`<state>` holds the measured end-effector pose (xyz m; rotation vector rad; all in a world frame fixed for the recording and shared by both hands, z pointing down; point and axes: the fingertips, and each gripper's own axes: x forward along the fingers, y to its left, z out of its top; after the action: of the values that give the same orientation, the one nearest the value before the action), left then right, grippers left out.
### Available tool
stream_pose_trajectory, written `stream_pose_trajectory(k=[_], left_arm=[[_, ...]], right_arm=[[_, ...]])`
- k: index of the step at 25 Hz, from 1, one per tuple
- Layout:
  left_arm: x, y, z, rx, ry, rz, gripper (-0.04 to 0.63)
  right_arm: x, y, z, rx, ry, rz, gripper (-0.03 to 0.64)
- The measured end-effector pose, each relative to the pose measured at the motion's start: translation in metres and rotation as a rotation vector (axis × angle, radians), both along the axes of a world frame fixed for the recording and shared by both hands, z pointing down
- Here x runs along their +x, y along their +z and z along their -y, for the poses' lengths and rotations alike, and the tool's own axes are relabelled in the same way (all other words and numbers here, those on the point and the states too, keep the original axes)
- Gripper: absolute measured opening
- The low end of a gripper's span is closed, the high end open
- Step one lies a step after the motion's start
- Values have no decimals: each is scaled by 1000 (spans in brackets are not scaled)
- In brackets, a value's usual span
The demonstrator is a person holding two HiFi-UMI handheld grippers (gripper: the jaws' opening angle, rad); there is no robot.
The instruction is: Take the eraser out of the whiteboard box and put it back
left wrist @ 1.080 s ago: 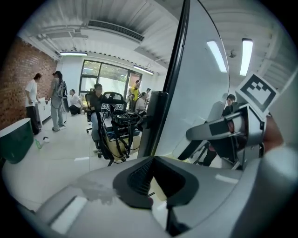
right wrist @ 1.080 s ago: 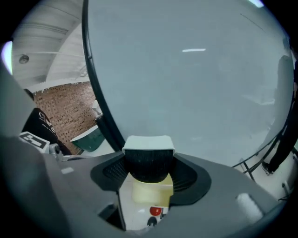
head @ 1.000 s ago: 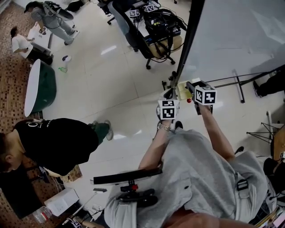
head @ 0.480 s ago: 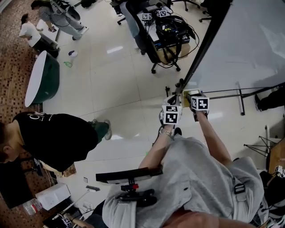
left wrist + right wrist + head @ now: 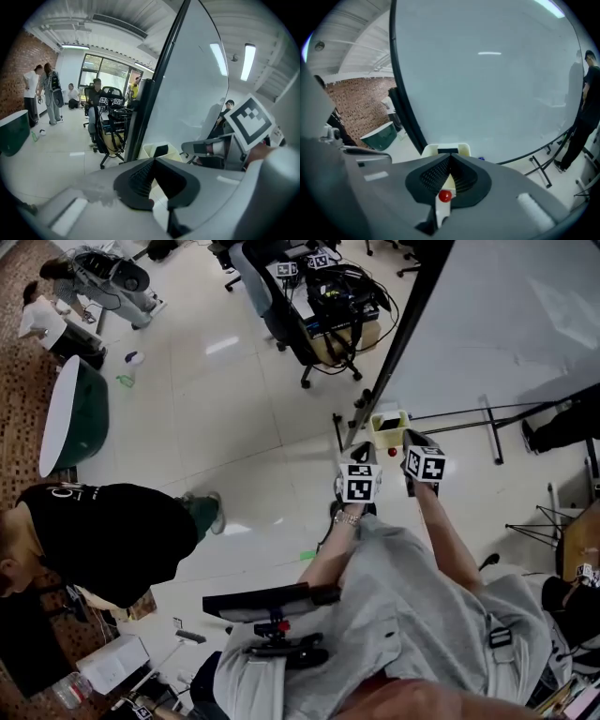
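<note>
A cream whiteboard box point(image 5: 387, 432) hangs at the lower edge of the whiteboard point(image 5: 506, 306). A dark eraser point(image 5: 385, 420) sits inside it. The box point(image 5: 464, 150) lies straight ahead in the right gripper view, with the eraser point(image 5: 447, 151) showing as a dark block. My right gripper point(image 5: 450, 158) is just short of it, jaws shut and nothing from the box between them. My left gripper point(image 5: 153, 160) is also shut and empty, left of the box point(image 5: 149, 151) and the eraser point(image 5: 161, 151). In the head view the left gripper point(image 5: 360, 457) and the right gripper point(image 5: 412, 442) flank the box.
The whiteboard's black frame post point(image 5: 403, 343) and stand legs point(image 5: 487, 418) are close by. An office chair point(image 5: 272, 296) and a cart of cables point(image 5: 342, 306) stand beyond. A person in black point(image 5: 112, 540) is at the left, near a green tub point(image 5: 70, 413).
Both grippers have shifted a little and sunk beside the box. The right gripper's jaws, spread a second ago, now stand together. The box shows more fully in the head view.
</note>
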<state>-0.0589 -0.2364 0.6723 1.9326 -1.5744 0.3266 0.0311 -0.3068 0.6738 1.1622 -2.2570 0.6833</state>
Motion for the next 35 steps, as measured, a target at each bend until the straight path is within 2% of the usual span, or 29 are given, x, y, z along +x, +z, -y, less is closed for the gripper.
stream_pose_trajectory(k=[3, 7, 10, 14, 19, 23, 28, 35], left_arm=[[10, -3, -11, 4, -9, 20, 6], [29, -13, -28, 15, -40, 58, 6], [42, -17, -50, 6, -76, 75, 6], [69, -25, -78, 1, -137, 50, 6], [109, -22, -129, -18, -121, 77, 6], [126, -28, -148, -5, -80, 107, 6], [123, -39, -152, 18, -54, 105, 6], [97, -36, -166, 18, -58, 90, 6]], right_arm=[[-8, 1, -31, -40, -86, 67, 3], [-10, 3, -71, -31, -190, 38, 3], [-7, 3, -110, -42, -246, 55, 3], [25, -5, -141, -55, -259, 95, 3], [43, -2, -191, -89, -296, 119, 3], [53, -9, -215, -90, -302, 136, 3], [50, -21, -219, -56, -294, 117, 3], [24, -27, -230, -24, -312, 86, 3]])
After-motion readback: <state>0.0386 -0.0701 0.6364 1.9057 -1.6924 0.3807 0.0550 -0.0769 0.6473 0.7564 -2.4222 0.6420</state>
